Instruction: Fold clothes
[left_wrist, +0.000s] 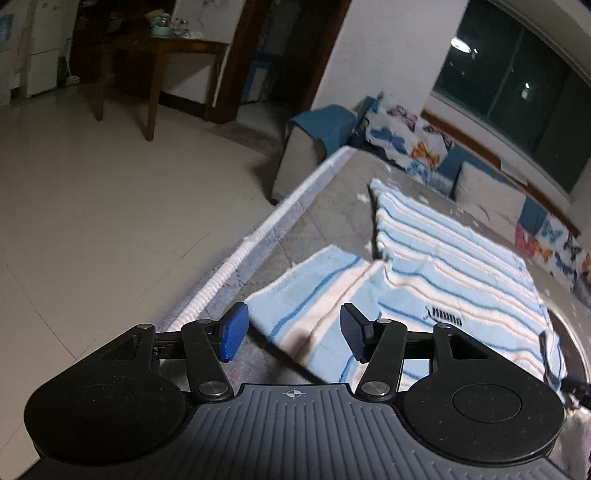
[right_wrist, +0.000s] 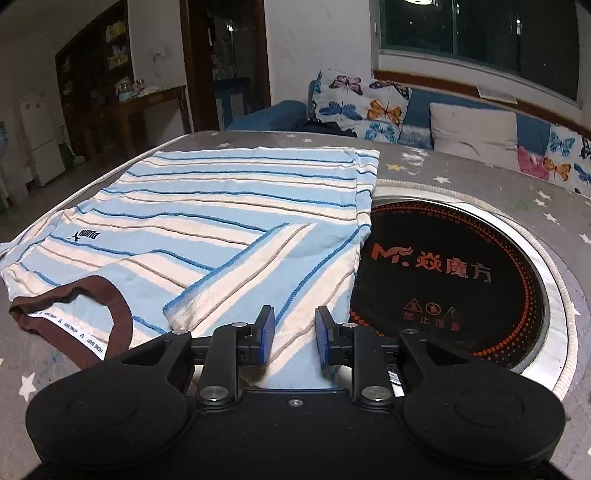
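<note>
A light-blue and white striped T-shirt (right_wrist: 207, 206) with a brown collar (right_wrist: 74, 321) lies flat on the grey star-patterned table (right_wrist: 461, 166). Its right sleeve (right_wrist: 258, 273) is folded in over the body. My right gripper (right_wrist: 293, 338) is open, low over the shirt's near right shoulder, holding nothing. In the left wrist view the shirt (left_wrist: 424, 266) lies spread ahead, its left sleeve (left_wrist: 314, 291) sticking out flat. My left gripper (left_wrist: 293, 330) is wide open just above that sleeve's edge, empty.
A round black induction cooktop (right_wrist: 454, 273) is set into the table, and the shirt's right edge overlaps it. The table's padded left edge (left_wrist: 236, 258) drops to a tiled floor (left_wrist: 92, 203). A sofa with butterfly cushions (right_wrist: 362, 107) stands behind. A wooden table (left_wrist: 155, 62) stands far left.
</note>
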